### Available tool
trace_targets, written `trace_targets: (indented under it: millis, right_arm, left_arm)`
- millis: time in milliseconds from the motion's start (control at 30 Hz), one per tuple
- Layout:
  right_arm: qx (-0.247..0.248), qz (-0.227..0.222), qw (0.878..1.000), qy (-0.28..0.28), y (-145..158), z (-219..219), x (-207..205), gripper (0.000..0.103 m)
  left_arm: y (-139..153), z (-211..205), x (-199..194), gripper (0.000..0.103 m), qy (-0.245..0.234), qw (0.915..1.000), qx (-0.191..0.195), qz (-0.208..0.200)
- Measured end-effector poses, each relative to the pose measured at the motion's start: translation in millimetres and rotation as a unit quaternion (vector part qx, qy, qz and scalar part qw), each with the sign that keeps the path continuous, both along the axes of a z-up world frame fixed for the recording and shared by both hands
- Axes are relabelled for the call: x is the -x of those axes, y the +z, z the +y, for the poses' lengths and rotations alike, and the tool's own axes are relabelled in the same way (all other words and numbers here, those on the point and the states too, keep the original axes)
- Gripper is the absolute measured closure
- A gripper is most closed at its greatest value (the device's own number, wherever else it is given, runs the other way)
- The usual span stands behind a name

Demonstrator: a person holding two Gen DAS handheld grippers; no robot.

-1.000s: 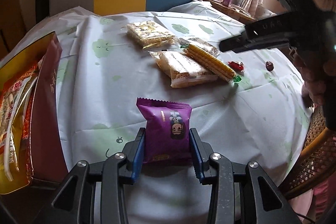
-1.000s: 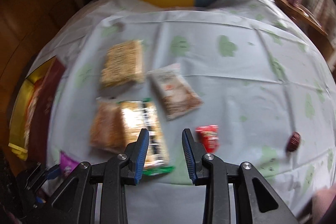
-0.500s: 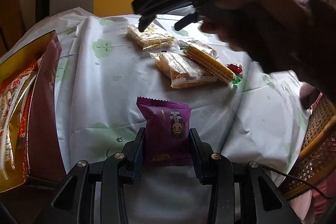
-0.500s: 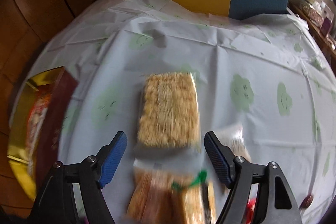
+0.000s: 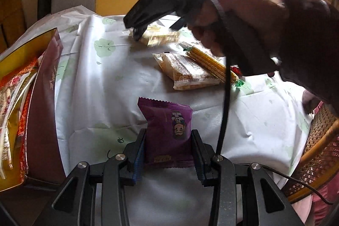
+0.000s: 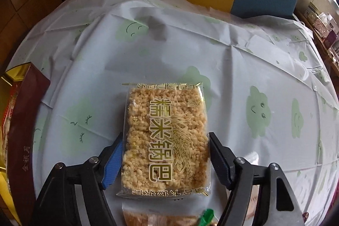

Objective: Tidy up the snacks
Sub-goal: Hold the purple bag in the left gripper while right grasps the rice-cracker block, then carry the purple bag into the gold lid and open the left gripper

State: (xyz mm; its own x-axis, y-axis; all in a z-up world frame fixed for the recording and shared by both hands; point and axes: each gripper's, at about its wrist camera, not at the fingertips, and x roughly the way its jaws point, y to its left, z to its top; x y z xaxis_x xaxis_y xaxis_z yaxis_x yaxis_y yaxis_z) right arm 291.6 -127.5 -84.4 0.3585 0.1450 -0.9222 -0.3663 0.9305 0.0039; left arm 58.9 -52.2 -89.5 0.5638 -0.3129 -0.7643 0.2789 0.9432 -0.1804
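Purple snack packet (image 5: 168, 133) upright, clamped between left gripper (image 5: 168, 159) jaws; rice cracker pack (image 6: 164, 137) flat on tablecloth (image 6: 233, 82), between spread jaws of right gripper (image 6: 165, 160), contact unclear; red-gold box (image 5: 31, 103) left of left gripper.

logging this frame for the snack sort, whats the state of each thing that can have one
left gripper: shut on purple snack pack
purple snack pack: upright between the fingers, sealed
right gripper: open, straddling rice cracker pack
rice cracker pack: flat on the tablecloth, sealed, not yet clamped
red box: open at table's left edge, packets inside
orange cracker pack: flat, sealed
yellow wafer pack: flat beside it
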Motion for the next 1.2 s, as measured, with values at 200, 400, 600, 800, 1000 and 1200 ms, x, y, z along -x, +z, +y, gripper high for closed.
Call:
trace_targets:
  millis: [200,400,600,800,1000,1200]
  right_arm:
    - [-0.041,-0.032,0.998,0.021,42,-19,35,0.028]
    - [-0.045,-0.05,0.997,0.04,73,-52,91,0.028]
    - [-0.051,-0.019,0.999,0.006,70,-93,155,0.028]
    - [-0.05,0.03,0.997,-0.051,25,-109,195,0.028]
    - [-0.048,0.024,0.995,-0.079,2,-109,201,0.028]
    - [-0.048,0.018,0.996,-0.075,-2,-107,206,0.028]
  left_arm:
    - [1,-1,0,0.063,0.001,1.0,-0.003,0.0]
    - [0,-2,-1,0.063,0.0,1.0,-0.008,-0.003]
    - [0,-6,-1,0.063,-0.001,0.9998,-0.017,-0.005]
    - [4,-10,-2,0.064,-0.001,0.9993,-0.037,-0.005]
    - [21,-6,4,0.064,0.002,0.9992,-0.035,-0.021]
    - [57,24,5,0.064,0.032,0.9988,0.011,-0.036]
